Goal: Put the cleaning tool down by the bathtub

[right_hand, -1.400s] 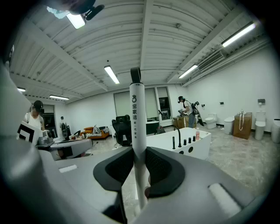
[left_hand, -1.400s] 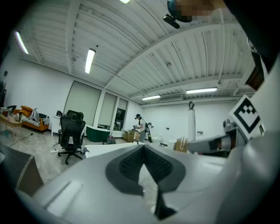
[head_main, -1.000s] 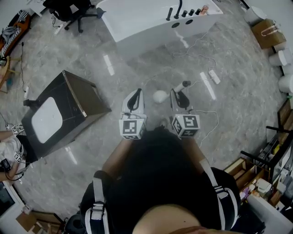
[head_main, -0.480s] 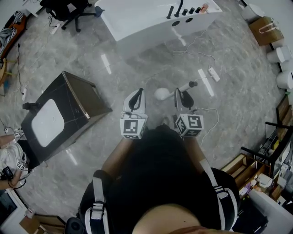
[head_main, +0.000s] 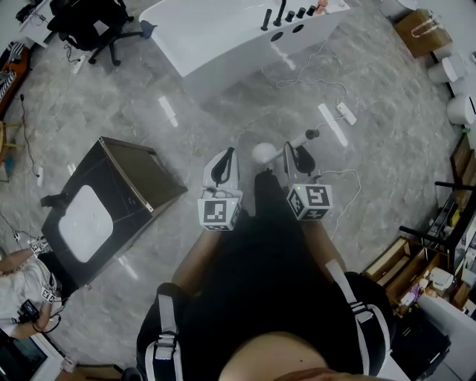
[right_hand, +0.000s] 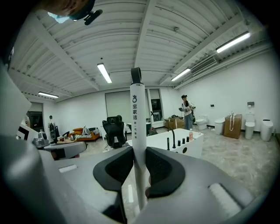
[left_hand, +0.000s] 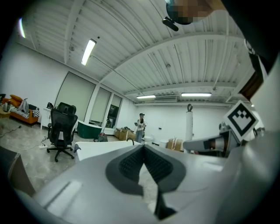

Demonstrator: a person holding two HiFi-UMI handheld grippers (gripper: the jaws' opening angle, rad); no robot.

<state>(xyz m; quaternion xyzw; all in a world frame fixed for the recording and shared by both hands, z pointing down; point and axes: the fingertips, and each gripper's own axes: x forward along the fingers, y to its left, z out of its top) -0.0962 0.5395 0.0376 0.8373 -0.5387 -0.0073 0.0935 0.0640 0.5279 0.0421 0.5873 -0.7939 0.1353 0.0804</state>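
Both grippers unchanged: my right gripper (head_main: 291, 152) clamped on the cleaning tool (head_main: 262, 154), left gripper (head_main: 225, 155) closed, empty. Bathtub (head_main: 223, 33), top of frame, has drawn nearer; set-down still ahead.

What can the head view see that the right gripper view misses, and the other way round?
Only the head view shows the left tool, the dark cabinet and the white cleaning wand's round head. Only the right gripper view shows ceiling lights, a distant standing person and the print on the handle. Both show the right tool shut on the white cleaning wand, the white bathtub and a black office chair.
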